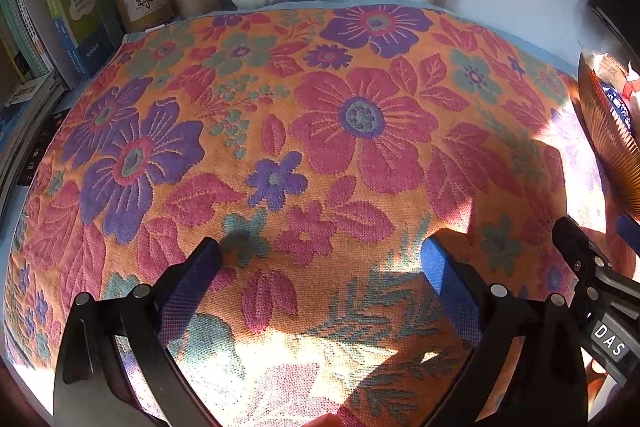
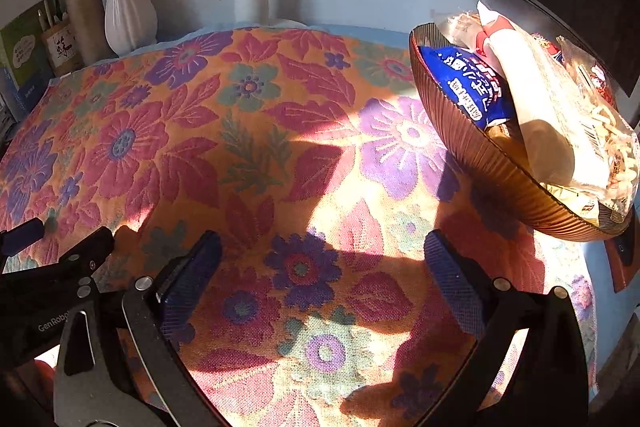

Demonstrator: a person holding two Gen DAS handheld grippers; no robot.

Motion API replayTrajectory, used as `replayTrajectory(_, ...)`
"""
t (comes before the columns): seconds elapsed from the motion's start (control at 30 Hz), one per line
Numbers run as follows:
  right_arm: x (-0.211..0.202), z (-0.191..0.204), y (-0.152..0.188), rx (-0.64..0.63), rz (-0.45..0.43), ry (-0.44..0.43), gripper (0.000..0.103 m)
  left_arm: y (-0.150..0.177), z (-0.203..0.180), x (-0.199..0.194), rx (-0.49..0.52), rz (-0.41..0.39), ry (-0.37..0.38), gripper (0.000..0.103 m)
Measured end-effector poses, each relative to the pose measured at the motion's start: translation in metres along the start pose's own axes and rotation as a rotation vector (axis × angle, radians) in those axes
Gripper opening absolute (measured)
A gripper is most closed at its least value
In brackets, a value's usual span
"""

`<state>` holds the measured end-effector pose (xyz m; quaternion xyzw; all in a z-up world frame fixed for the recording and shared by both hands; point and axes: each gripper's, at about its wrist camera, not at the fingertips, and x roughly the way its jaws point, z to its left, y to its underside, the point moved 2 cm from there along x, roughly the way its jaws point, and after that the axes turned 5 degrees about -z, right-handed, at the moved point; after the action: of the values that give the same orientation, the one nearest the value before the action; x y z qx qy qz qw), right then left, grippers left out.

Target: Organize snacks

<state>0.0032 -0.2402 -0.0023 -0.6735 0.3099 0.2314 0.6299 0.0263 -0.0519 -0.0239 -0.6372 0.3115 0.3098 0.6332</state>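
The snack packets (image 2: 520,99) are all piled in the ribbed brown bowl (image 2: 472,163) at the surface's right edge; none lie loose on the floral cloth (image 2: 240,147). The task looks essentially done. Left tool (image 1: 320,259) and right tool (image 2: 322,255) both gape wide, empty.

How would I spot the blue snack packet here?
Find the flowered cloth, then the ribbed brown bowl at its right edge. The blue snack packet lies against the bowl's left wall: it is the only deep blue wrapper with white lettering, beside pale, clear ones.
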Motion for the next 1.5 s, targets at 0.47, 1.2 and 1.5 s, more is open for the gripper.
replayTrajectory(0.47,0.022,-0.004,0.004,0.042,0.115,-0.040,0.100,-0.001,0.000,0.000,0.010,-0.015,0.016,0.098)
replayTrajectory(1.2,0.022,-0.005,0.006,0.032,0.127,-0.084,0.100,0.000,0.000,0.001,0.013,-0.015,0.011,0.098)
replayTrajectory(1.5,0.021,-0.005,0.007,0.037,0.121,-0.076,0.100,0.000,-0.001,0.001,0.014,-0.015,0.013,0.098)
